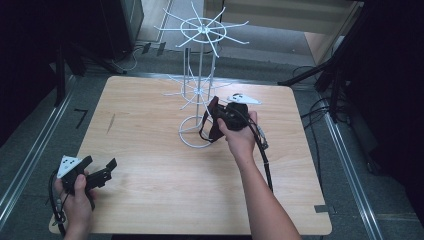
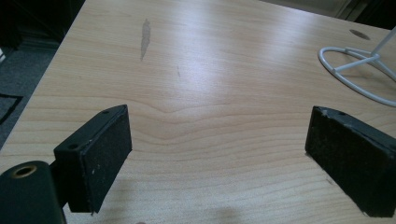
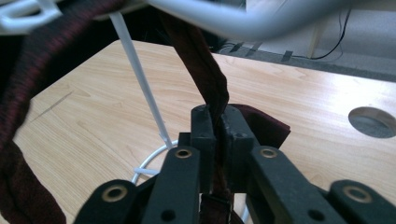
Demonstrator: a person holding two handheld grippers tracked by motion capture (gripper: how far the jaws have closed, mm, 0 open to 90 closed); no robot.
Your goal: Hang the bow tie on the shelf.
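1. A dark maroon fabric strap point(image 3: 205, 79) is pinched between the closed jaws of the right claw point(image 3: 218, 116), beside the white wire display rack point(image 1: 199, 75).
2. The left claw point(image 2: 219, 154) is held wide open and empty above the pale wooden worktop point(image 1: 150, 165).
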